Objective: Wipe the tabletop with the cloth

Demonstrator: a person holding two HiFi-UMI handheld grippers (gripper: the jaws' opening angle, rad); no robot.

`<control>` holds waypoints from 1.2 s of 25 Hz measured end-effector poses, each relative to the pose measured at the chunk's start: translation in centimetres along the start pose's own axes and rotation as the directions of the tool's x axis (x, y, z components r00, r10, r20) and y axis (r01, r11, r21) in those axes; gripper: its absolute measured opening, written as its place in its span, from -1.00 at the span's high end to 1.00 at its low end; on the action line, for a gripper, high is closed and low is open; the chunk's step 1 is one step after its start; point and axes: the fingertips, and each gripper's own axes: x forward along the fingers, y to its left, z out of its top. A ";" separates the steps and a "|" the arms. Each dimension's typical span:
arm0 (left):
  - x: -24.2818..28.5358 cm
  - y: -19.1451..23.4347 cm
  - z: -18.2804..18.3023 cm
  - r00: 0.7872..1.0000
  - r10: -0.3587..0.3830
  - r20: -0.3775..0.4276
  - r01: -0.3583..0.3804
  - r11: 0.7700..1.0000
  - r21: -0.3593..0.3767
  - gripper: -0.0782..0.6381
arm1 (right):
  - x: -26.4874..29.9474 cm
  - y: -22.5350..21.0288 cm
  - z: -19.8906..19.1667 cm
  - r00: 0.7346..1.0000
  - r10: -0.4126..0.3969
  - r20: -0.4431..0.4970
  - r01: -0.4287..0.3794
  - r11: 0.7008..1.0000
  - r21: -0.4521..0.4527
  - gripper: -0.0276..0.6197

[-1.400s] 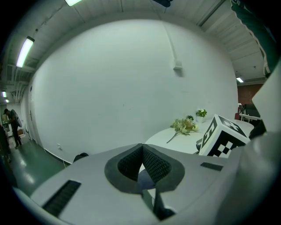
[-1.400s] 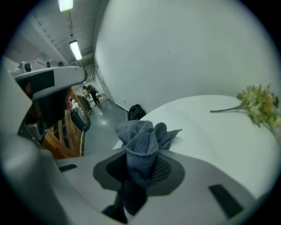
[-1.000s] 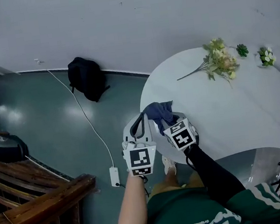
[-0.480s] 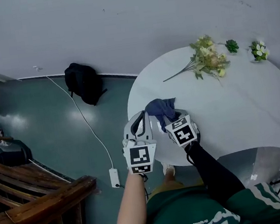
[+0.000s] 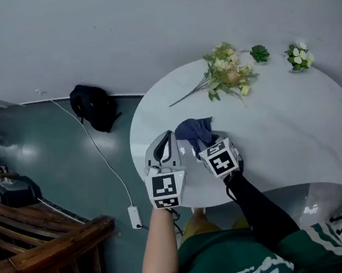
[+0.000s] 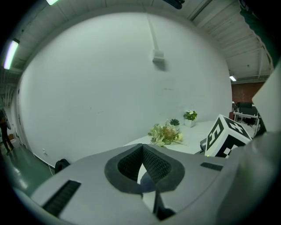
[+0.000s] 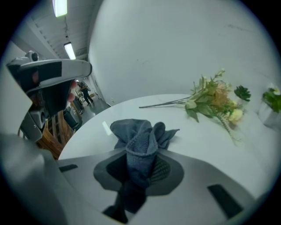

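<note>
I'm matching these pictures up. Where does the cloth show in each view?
Head view: cloth on the near-left part of the table, held by the right gripper.
Left gripper view: not clearly in it; a dark sliver low between the jaws may be it.
Right gripper view: low centre, clamped between the jaws.
Shared landmark: the bouquet, in all three.

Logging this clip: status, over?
Right gripper shut on cloth, bunched on tabletop. Left gripper shut, empty. Flowers at far edge, apart from cloth.
</note>
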 end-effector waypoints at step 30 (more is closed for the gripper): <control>7.9 -25.2 7.2 0.994 -0.112 0.005 0.112 0.993 0.042 0.79 | -14.5 -25.0 -9.6 0.990 -0.142 0.014 0.138 0.978 0.156 0.65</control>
